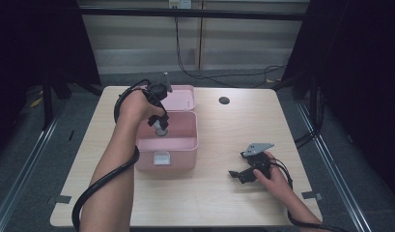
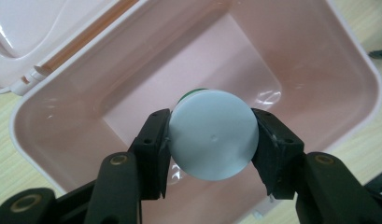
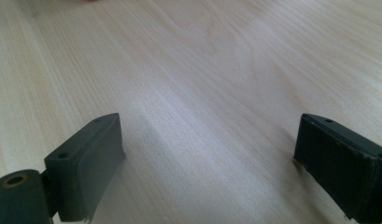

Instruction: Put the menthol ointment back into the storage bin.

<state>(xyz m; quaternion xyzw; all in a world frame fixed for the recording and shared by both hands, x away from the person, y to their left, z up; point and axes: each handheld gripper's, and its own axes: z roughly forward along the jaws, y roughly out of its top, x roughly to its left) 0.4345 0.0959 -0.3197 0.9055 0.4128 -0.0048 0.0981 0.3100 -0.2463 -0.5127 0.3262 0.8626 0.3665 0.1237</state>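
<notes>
— Left hand-held gripper [image 2: 211, 140] has what between its pads?

— A small round container with a pale, smooth, disc-shaped cap [image 2: 212, 134]; both black pads press on the cap's rim from either side. A sliver of green shows just under the cap's far edge. It hangs inside the pink box [image 2: 319, 70], above the bare floor of it.

— Anything else in that box?

— No other item can be seen on its glossy pink bottom. It is a rounded-corner plastic tub, and its lid [image 1: 181, 96] is hinged back flat behind it.

— And from above?

— In the high view the left hand-held gripper [image 1: 160, 126] points down into the box [image 1: 185, 145], which stands left of centre on the light wood-grain surface [image 1: 219, 198]. A pale latch tab sits on the box's near wall, something the left gripper view leaves out.

— The other one?

— Right hand-held gripper [image 1: 237, 175] rests low on the surface, well apart from the box. Its own view has the two matte black jaws standing wide, nothing between them but wood grain [image 3: 202, 93].
</notes>
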